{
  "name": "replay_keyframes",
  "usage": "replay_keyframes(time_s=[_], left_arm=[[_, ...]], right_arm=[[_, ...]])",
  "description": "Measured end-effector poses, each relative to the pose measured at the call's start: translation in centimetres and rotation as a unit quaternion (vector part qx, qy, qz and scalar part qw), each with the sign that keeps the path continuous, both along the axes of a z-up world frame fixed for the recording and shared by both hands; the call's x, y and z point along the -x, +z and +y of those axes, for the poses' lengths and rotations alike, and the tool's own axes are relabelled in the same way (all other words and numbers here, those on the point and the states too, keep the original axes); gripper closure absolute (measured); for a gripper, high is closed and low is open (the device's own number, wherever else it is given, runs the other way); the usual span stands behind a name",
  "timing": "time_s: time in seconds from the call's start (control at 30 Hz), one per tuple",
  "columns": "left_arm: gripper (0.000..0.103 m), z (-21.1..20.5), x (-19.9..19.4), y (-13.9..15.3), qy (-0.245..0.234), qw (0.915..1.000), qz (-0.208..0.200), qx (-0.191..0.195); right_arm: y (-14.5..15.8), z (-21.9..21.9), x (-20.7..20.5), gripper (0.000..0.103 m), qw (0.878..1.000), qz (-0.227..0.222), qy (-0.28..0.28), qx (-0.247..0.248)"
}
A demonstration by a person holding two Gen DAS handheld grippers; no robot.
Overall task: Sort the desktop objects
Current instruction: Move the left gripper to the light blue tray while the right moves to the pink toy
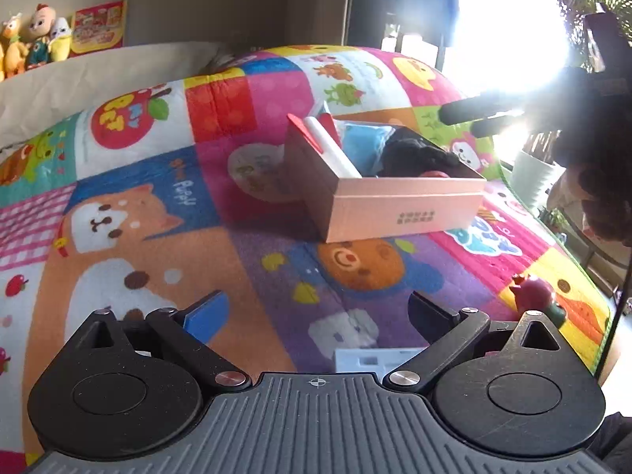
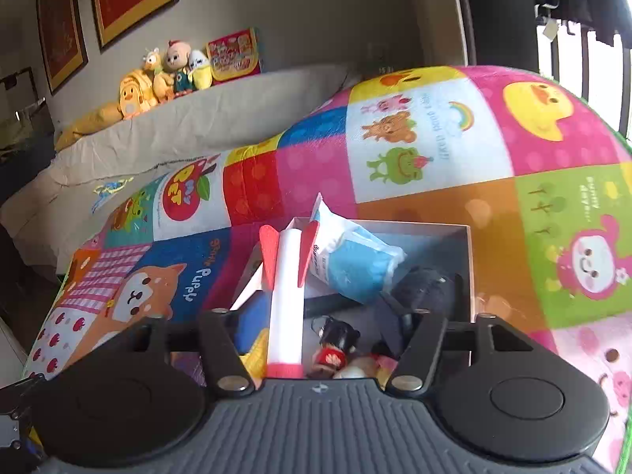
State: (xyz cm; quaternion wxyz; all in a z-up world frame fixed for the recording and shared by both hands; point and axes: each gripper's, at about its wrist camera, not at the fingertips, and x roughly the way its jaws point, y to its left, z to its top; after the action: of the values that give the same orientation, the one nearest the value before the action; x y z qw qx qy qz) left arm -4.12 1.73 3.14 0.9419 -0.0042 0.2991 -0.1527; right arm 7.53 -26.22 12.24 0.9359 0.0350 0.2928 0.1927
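Note:
A pink cardboard box [image 1: 407, 209] stands open on the colourful play mat. In it are a white rocket toy with red fins [image 2: 286, 296], a blue and white packet [image 2: 355, 260], a black soft item [image 2: 426, 284] and a small black and red figurine [image 2: 335, 343]. My right gripper [image 2: 318, 312] hangs over the box's near end, open. The rocket lies between its jaws, clear of both pads, with its fins leaning on the box rim [image 2: 395, 223]. My left gripper [image 1: 320, 316] is open and empty, low over the mat short of the box. A small red figurine [image 1: 533, 296] stands on the mat to its right.
A white flat item [image 1: 375, 359] lies on the mat just under my left gripper. Plush toys [image 2: 158, 75] line a ledge behind a beige cushion [image 2: 197, 118]. The mat's edge [image 1: 584, 276] runs along the right, with a white plant pot [image 1: 533, 177] and a glaring window beyond.

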Motion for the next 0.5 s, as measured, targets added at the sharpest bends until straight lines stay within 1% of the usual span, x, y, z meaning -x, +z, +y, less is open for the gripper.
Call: replay_keyframes(time_s=[0.07,0.17,0.2,0.33,0.43,0.5], left_arm=[[0.003,-0.6,1.0,-0.2,-0.009,0.9999,0.007,-0.001],[0.002,-1.9,2.2,-0.6,-0.034,0.9992,0.022,-0.009],[0.002,-2.5,2.5,-0.7,-0.041,0.9987,0.025,-0.016],[0.002,-4.3,3.5,-1.3,-0.051,0.9967,0.031,-0.055],[0.002,-4.9,3.7,-1.7,-0.044,0.995,0.03,-0.085],[0.002,-5.0,3.7,-2.0,-0.036,0.9934,0.034,-0.104]], right_arm=[[-0.4,-1.5,3.1,0.026,1.0,-0.012,-0.013,0.003],[-2.0,-3.4,7.4,0.002,0.998,-0.026,-0.049,0.008],[-2.9,-3.8,8.7,0.0,0.998,-0.024,-0.06,0.007],[-6.1,-4.5,12.1,0.0,0.996,-0.016,-0.081,0.021],[-7.9,-4.6,13.8,0.0,0.995,-0.016,-0.094,0.035],[-8.8,-4.9,14.2,0.0,0.995,-0.003,-0.096,0.033]])
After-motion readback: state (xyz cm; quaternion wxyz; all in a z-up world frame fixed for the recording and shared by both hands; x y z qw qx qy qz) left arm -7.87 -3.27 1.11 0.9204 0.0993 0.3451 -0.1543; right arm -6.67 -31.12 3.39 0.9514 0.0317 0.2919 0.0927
